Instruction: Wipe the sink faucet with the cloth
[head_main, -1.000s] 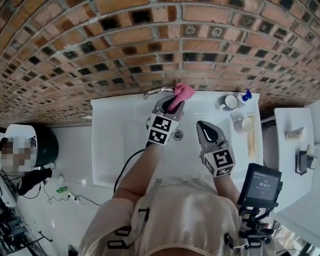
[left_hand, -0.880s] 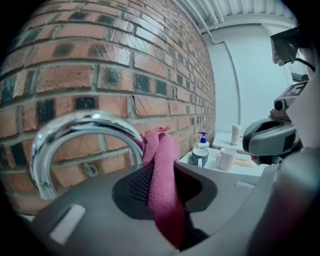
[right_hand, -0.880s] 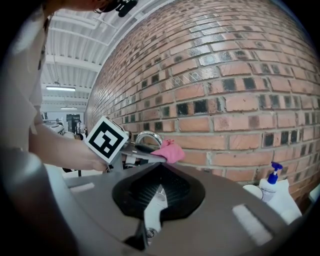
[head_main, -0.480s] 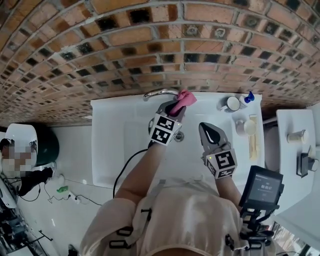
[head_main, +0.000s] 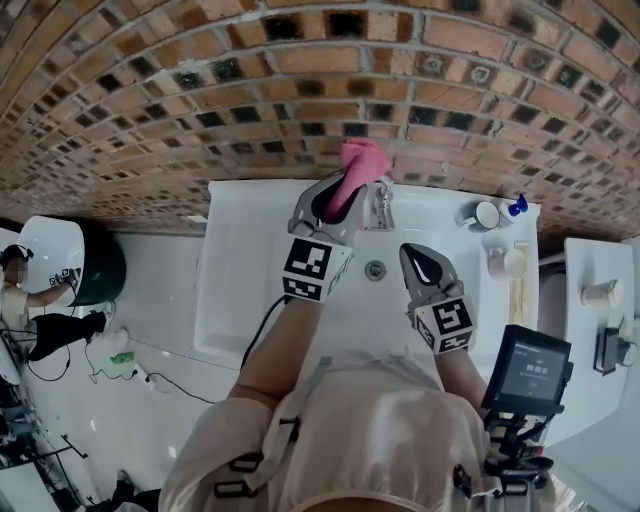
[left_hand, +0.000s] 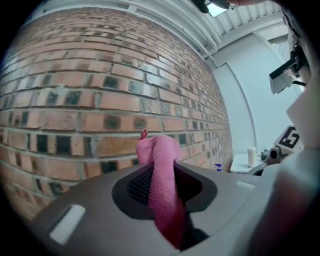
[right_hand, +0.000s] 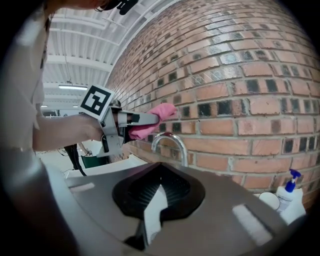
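Cloth (head_main: 362, 160), pink and limp, looked light and floppy; the left gripper (head_main: 340, 190) pinched its middle in narrow jaws, just above the faucet (head_main: 379, 205). The right gripper (head_main: 425, 262) hung empty over the sink (head_main: 230, 300), jaws together.

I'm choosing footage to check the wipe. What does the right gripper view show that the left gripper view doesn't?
Only the right gripper view: the faucet, with the left gripper holding the cloth just above its spout. Only the left gripper view: the cloth pinched between that gripper's own jaws, seen close up. Both: the cloth and the brick wall.
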